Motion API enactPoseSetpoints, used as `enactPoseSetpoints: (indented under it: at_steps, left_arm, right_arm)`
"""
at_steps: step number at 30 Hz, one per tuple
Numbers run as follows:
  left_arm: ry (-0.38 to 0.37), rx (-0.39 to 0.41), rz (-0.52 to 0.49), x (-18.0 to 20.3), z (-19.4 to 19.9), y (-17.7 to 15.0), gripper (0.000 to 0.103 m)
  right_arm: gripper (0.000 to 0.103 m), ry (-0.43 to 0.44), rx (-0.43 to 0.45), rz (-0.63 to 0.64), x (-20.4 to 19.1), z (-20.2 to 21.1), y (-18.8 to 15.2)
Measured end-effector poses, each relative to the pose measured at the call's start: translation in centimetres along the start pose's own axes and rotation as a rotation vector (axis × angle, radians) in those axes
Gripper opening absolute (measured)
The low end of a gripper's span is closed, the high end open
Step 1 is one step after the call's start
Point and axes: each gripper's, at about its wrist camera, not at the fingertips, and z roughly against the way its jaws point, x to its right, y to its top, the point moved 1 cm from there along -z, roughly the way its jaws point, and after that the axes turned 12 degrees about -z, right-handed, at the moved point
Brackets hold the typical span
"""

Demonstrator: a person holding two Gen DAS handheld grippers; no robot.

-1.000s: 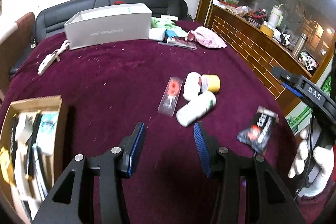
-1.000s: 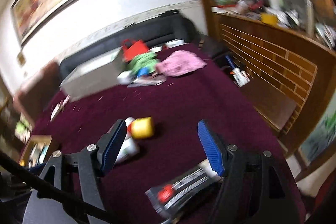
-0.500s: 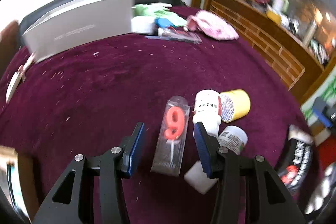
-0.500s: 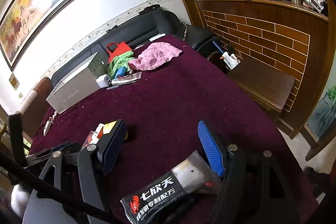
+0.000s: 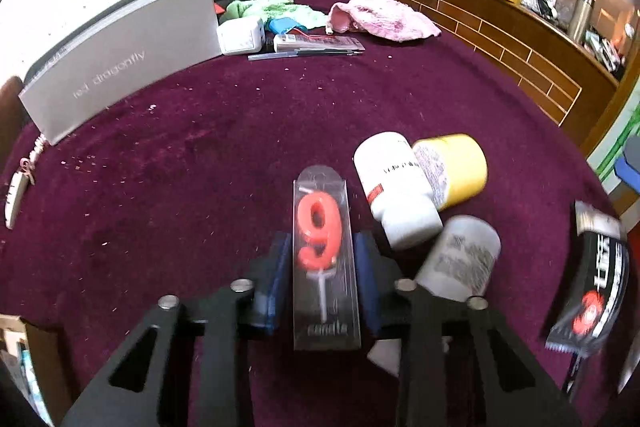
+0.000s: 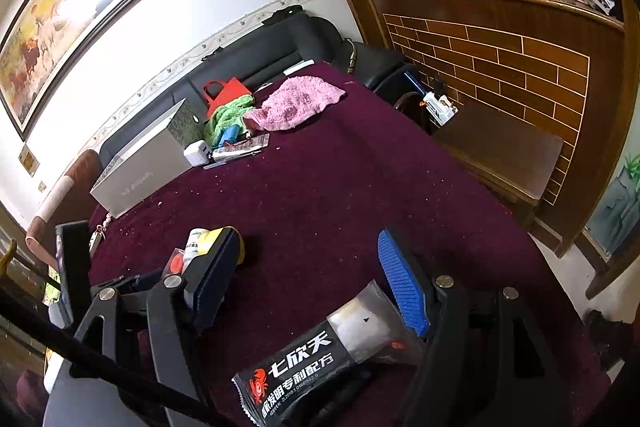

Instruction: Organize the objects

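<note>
With the left gripper (image 5: 323, 279) just closing its fingers on the slick candle pack (image 5: 325, 267), which looks clamped, and the right gripper (image 6: 312, 279) gaping over the black sachet (image 6: 316, 359), the pack may slip and knock the white bottle (image 5: 396, 187) just beside it.

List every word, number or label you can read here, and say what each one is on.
"9": red candle in a clear pack.
"candle": bottom of that pack, blurred.
"red dragonfly": grey box.
"七欣天": black sachet.
White bottle, yellow bottle, grey-labelled bottle: print too small to read.

Between the fingers (image 5: 282, 279) lies one number candle pack (image 5: 325, 259). Just right of them lie three bottles: two white (image 5: 394, 191) (image 5: 460, 259) and one yellow (image 5: 454, 169). Farther right is one black sachet (image 5: 596, 287); far ahead, one grey box (image 5: 120, 55) and two cloths, green (image 5: 276, 9) and pink (image 5: 384, 21).
</note>
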Motion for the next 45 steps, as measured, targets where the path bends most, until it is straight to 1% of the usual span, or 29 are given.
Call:
enactPoseSetpoints:
  at_steps: [2,5,9,13,16,17,18,19,21,22,23,24,25,26,27,28,29,30,31,32,35,38,41,42,44,45]
  left_arm:
    - [-0.026,0.002,0.025,-0.1,1.0,-0.9,0.023]
    - [-0.02,0.01,0.022,0.0,2.4,-2.0,0.023]
    - [-0.029,0.018,0.056,-0.3,4.8,-4.0,0.023]
    - [0.009,-0.004,0.059,0.0,6.4,-6.7,0.023]
    - [0.029,-0.042,0.074,0.2,5.7,-8.0,0.023]
    - [0.033,-0.035,0.081,0.2,5.6,-8.1,0.023]
    - [0.052,-0.025,0.082,0.4,5.6,-8.1,0.024]
    - [0.07,-0.019,0.071,0.6,5.4,-7.9,0.026]
    - [0.117,-0.008,0.049,1.1,5.4,-7.9,0.036]
    - [0.15,-0.004,0.059,1.0,5.3,-8.0,0.049]
    - [0.171,-0.004,0.08,0.7,5.2,-8.1,0.059]
    - [0.163,-0.002,0.107,0.2,5.1,-8.3,0.06]
    - [0.121,0.001,0.145,-0.6,5.0,-8.5,0.06]
    - [0.097,0.01,0.168,-1.2,5.1,-8.7,0.06]
    - [0.094,0.014,0.172,-1.3,5.1,-8.6,0.06]
    - [0.109,0.007,0.153,-1.0,5.1,-8.5,0.057]
    - [0.102,0.017,0.132,-0.6,5.2,-8.4,0.037]
    - [0.087,0.03,0.119,-0.2,5.4,-8.5,0.021]
    - [0.055,0.038,0.123,-0.1,5.7,-8.6,0.022]
    - [0.031,0.053,0.137,0.0,6.2,-8.9,0.022]
    - [0.017,0.103,0.156,0.2,8.3,-9.7,0.022]
    - [0.0,0.15,0.192,0.0,10.8,-10.7,0.023]
    - [-0.015,0.208,0.214,-0.2,13.9,-11.9,0.023]
    - [-0.022,0.221,0.221,-0.3,14.7,-12.3,0.023]
    - [-0.046,0.238,0.24,-0.8,15.7,-12.8,0.023]
    - [-0.055,0.249,0.247,-0.9,16.2,-13.1,0.023]
  right_arm:
    - [0.072,-0.006,0.0,0.003,0.1,-0.1,-0.1]
    - [0.072,-0.013,0.007,0.015,-0.1,-0.1,-0.2]
    - [0.072,-0.015,0.011,0.024,-0.3,-0.1,-0.4]
    - [0.072,-0.01,0.018,0.037,-0.6,0.0,-0.6]
    - [0.072,-0.012,0.019,0.05,-0.9,-0.2,-0.8]
    - [0.072,-0.013,0.022,0.056,-0.9,-0.2,-0.9]
    - [0.072,-0.017,0.029,0.065,-1.0,-0.2,-1.0]
    - [0.072,-0.019,0.036,0.071,-1.1,-0.1,-1.1]
    - [0.072,-0.024,0.05,0.085,-1.3,0.0,-1.2]
    - [0.072,-0.029,0.056,0.093,-1.4,0.0,-1.3]
    - [0.072,-0.034,0.063,0.101,-1.5,0.0,-1.4]
    - [0.072,-0.037,0.072,0.11,-1.7,0.1,-1.5]
    - [0.072,-0.042,0.094,0.127,-2.0,0.4,-1.7]
    - [0.072,-0.052,0.108,0.139,-2.3,0.6,-1.8]
    - [0.072,-0.081,0.131,0.161,-2.7,1.1,-2.0]
    - [0.072,-0.107,0.149,0.182,-3.2,1.6,-2.2]
    - [0.072,-0.115,0.159,0.192,-3.5,1.9,-2.4]
    - [0.073,-0.121,0.169,0.207,-3.9,2.4,-2.8]
    - [0.076,-0.126,0.17,0.218,-4.2,2.7,-3.0]
    - [0.077,-0.128,0.165,0.229,-4.5,3.0,-3.3]
    - [0.078,-0.121,0.128,0.246,-5.1,3.4,-3.6]
    - [0.078,-0.094,0.072,0.211,-5.3,3.4,-3.3]
    - [0.078,0.004,-0.043,0.139,-5.8,2.7,-3.0]
    - [0.078,0.052,-0.098,0.108,-6.2,2.2,-3.1]
    - [0.078,0.121,-0.199,0.052,-6.8,0.8,-3.6]
    - [0.078,0.143,-0.254,0.011,-7.1,-0.3,-4.1]
